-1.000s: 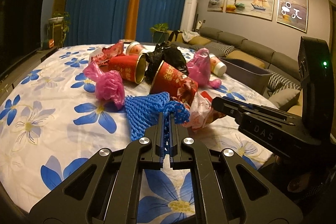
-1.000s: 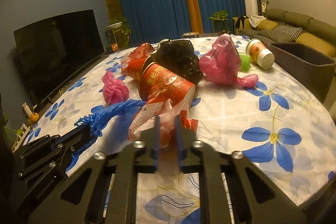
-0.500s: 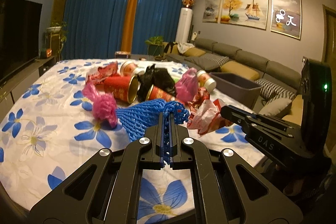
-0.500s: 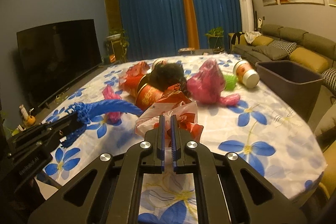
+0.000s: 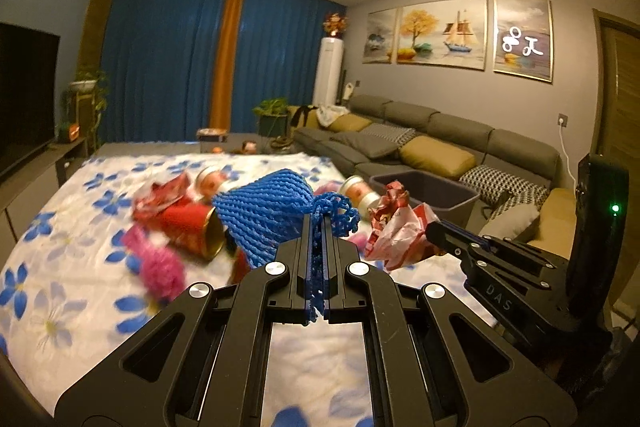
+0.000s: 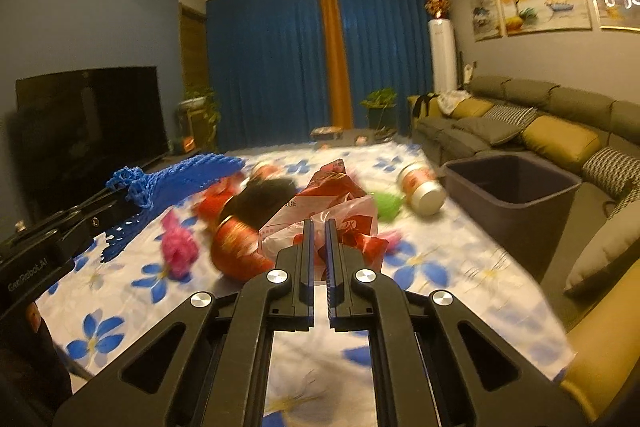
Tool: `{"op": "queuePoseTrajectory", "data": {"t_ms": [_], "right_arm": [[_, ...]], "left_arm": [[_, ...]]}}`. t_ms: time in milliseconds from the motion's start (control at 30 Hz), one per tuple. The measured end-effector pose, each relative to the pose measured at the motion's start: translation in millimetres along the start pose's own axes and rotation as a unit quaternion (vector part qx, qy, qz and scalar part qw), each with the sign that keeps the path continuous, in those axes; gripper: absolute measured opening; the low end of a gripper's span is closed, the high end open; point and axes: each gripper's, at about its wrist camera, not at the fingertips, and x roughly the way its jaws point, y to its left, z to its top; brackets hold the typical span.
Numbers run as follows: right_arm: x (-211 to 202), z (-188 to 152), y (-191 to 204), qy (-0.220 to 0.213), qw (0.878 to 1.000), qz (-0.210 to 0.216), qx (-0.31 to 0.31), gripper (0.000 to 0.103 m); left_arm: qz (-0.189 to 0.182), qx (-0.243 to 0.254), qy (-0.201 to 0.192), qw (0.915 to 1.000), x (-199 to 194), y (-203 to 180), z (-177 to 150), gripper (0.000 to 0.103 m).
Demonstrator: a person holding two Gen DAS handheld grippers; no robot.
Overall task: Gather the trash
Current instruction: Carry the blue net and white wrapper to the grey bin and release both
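L gripper (image 5: 317, 227) is clamped tight on the blue net bag (image 5: 272, 211), held clear above the table (image 5: 60, 227). R gripper (image 6: 319, 227) is pinched on a red-white wrapper (image 6: 332, 203), also off the cloth. Grey bin (image 6: 516, 183) sits open-topped at the table's right edge w/ free air over it; red cups (image 5: 188, 231) and pink bags (image 5: 160, 267) lie mid-table.

Blue curtains (image 5: 168, 59), grey sofa (image 5: 440, 135)

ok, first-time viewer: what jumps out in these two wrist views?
The blue net bag pinched in the shut left gripper, held up over the floral tablecloth. Beside it, the right gripper is clamped on a crumpled red and clear wrapper. Behind them lies a blurred heap of red cups and pink bags, with a dark bin at the table's right edge.
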Motion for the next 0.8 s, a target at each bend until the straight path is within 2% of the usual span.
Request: {"op": "queuePoseTrajectory", "data": {"t_ms": [200, 467, 667, 800], "right_arm": [[6, 25, -42, -0.032, 0.998, -0.052, -0.001, 0.006], [27, 54, -107, -0.058, 0.992, -0.113, 0.007, 0.006], [49, 69, -157, -0.064, 0.986, -0.154, 0.018, 0.006], [63, 73, -180, -0.064, 0.982, -0.177, 0.026, 0.006]], "left_arm": [[-0.046, 0.008, -0.005, 0.9989, 45, -28, 27, 0.002], [-0.103, 0.018, -0.01, 0.9945, 124, -73, 59, 0.002], [-0.139, 0.023, -0.005, 0.99, 183, -102, 67, 0.002], [-0.16, 0.021, 0.013, 0.9868, 225, -117, 66, 0.002]]}}
